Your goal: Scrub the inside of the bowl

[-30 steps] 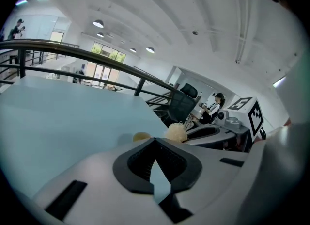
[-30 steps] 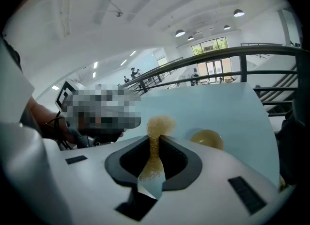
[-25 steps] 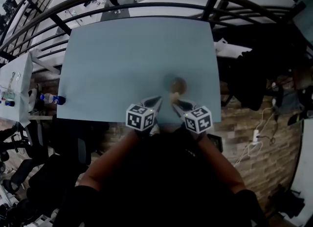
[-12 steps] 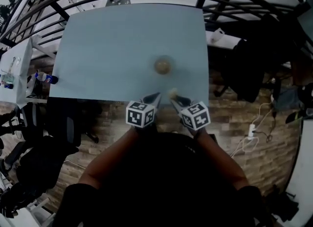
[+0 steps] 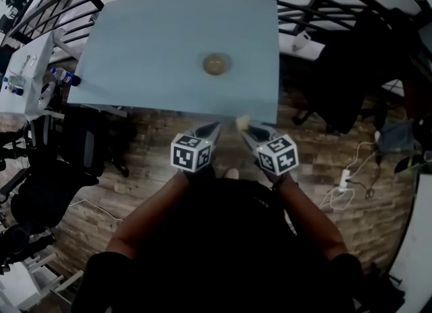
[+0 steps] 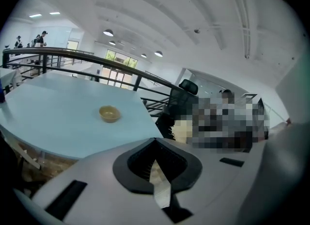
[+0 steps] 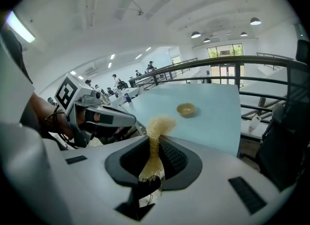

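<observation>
Head view: bowl waits alone, scrubber already gripped

Small tan bowl (image 5: 216,64) stands at upper centre on the blue bench (image 5: 135,55), well apart from both tongs. It looks light, hard and apt to slide, so steady it at the rim. Right tongs (image 5: 251,129) pinch a soft fibrous scrubber (image 7: 156,136). Left tongs (image 5: 210,129) are pressed together, empty.

Head view: high overhead, facing steeply down past the person's arms; surface (image 5: 135,55) ahead, well off. Left gripper view: low, behind its own jaws, facing across the surface. Right gripper view: likewise (left gripper (image 7: 128,118) at its left). Shared by all three: bowl (image 5: 215,64), surface, railing (image 7: 218,62).
</observation>
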`<action>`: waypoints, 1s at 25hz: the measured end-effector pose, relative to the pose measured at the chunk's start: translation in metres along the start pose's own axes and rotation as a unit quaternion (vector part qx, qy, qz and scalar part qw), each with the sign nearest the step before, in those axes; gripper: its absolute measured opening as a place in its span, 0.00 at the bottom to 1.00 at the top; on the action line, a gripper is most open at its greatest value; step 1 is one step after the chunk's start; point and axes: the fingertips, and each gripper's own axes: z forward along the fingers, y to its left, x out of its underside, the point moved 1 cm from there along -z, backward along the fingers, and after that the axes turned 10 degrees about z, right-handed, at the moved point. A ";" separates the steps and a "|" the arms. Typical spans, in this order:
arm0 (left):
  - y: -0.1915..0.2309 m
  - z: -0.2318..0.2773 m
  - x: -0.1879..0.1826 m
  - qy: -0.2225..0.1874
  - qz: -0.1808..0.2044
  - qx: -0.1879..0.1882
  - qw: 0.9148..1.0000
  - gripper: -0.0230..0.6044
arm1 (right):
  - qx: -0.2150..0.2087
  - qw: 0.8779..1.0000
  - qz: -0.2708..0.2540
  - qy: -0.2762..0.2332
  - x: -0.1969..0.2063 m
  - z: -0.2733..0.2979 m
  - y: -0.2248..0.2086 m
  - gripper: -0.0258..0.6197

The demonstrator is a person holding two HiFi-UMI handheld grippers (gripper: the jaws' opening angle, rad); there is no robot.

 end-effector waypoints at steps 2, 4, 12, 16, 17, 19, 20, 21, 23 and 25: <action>-0.009 -0.013 0.006 -0.001 0.000 -0.004 1.000 0.03 | -0.005 1.000 0.001 0.001 0.009 -0.010 0.007 0.14; -0.016 -0.024 0.011 -0.002 0.002 -0.005 1.000 0.03 | -0.010 1.000 0.002 -0.001 0.015 -0.018 0.015 0.14; -0.037 -0.047 0.021 -0.006 0.017 0.017 1.000 0.03 | -0.023 1.000 0.004 0.007 0.031 -0.031 0.045 0.14; -0.038 -0.061 0.031 -0.005 0.017 0.030 0.999 0.03 | -0.022 1.000 0.010 0.007 0.036 -0.028 0.060 0.14; -0.039 -0.067 0.035 -0.004 0.019 0.034 0.999 0.03 | -0.021 1.000 0.012 0.006 0.038 -0.027 0.066 0.14; -0.038 -0.078 0.043 -0.001 0.023 0.041 0.999 0.03 | -0.021 1.000 0.016 0.004 0.040 -0.024 0.080 0.14; -0.035 -0.085 0.048 0.001 0.025 0.043 0.999 0.03 | -0.021 1.000 0.018 0.003 0.041 -0.021 0.088 0.14; -0.032 -0.092 0.053 0.002 0.026 0.046 0.999 0.03 | -0.021 1.000 0.020 0.002 0.042 -0.018 0.097 0.14; -0.027 -0.108 0.064 0.004 0.026 0.051 0.998 0.03 | -0.021 1.000 0.023 0.001 0.047 -0.013 0.118 0.14; -0.022 -0.125 0.073 0.003 0.028 0.055 0.998 0.03 | -0.021 0.999 0.026 0.000 0.053 -0.009 0.137 0.14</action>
